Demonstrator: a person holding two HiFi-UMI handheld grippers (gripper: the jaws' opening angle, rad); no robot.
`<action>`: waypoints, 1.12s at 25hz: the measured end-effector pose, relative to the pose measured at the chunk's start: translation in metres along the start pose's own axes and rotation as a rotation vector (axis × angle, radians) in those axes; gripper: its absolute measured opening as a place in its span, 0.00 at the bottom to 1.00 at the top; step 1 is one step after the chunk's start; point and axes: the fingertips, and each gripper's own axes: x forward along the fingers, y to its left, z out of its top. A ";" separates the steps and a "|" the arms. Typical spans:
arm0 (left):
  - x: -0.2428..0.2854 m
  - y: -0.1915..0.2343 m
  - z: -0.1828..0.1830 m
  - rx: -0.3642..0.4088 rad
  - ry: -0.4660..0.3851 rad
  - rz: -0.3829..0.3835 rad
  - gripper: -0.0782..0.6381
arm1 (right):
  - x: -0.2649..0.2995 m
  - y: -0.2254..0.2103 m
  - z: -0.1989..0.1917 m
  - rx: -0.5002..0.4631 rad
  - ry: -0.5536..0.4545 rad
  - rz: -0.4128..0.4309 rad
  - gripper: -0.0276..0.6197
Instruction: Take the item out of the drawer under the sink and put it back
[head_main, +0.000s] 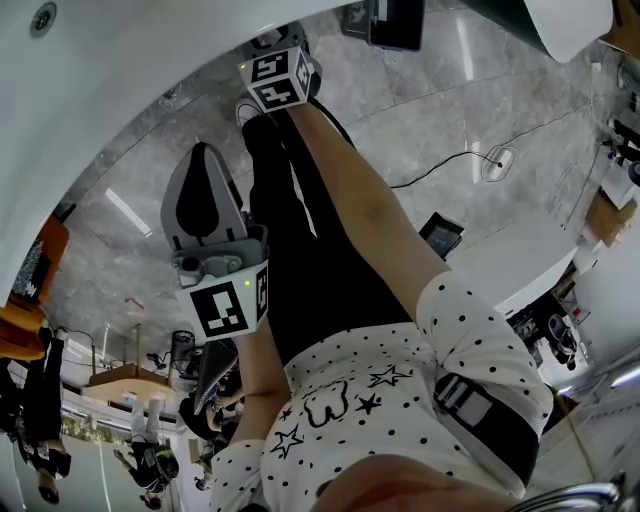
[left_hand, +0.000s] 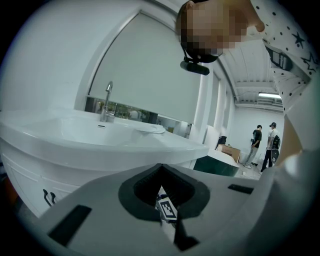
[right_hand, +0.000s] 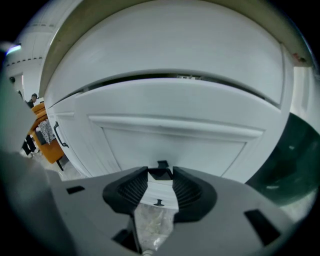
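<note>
My right gripper (right_hand: 160, 172) has its jaws apart, and the small black handle (right_hand: 162, 165) of the white drawer front (right_hand: 170, 130) sits right between their tips. I can't see the pads actually biting on it, so I call the gripper open around the handle. The item itself shows in no view. I judge it is inside, since the drawer looks closed. The coming move turns on one thing: the handle lies dead ahead of this claw and the panel faces me squarely, so the pull would be straight back along the jaws. A second little knob (right_hand: 159, 202) shows lower down between the jaws, above the pale marble floor (right_hand: 150, 225). My left gripper (left_hand: 160, 169) is closed on nothing and hangs well back from the cabinet, so the right hand is clearly the nearer one. Above the drawer, the white sink (left_hand: 100, 132) with its faucet (left_hand: 106, 102) overhangs the cabinet, and a few people (left_hand: 257, 145) stand far off in the room.
</note>
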 end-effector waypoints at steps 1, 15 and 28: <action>0.000 0.000 0.000 -0.001 -0.001 -0.001 0.10 | 0.001 0.000 0.001 -0.007 0.002 0.000 0.29; 0.003 0.007 0.003 -0.006 -0.012 0.001 0.10 | -0.015 0.008 -0.015 -0.088 0.002 0.006 0.27; 0.012 -0.004 0.008 -0.001 -0.016 -0.026 0.10 | -0.050 0.015 -0.050 -0.083 0.041 0.023 0.27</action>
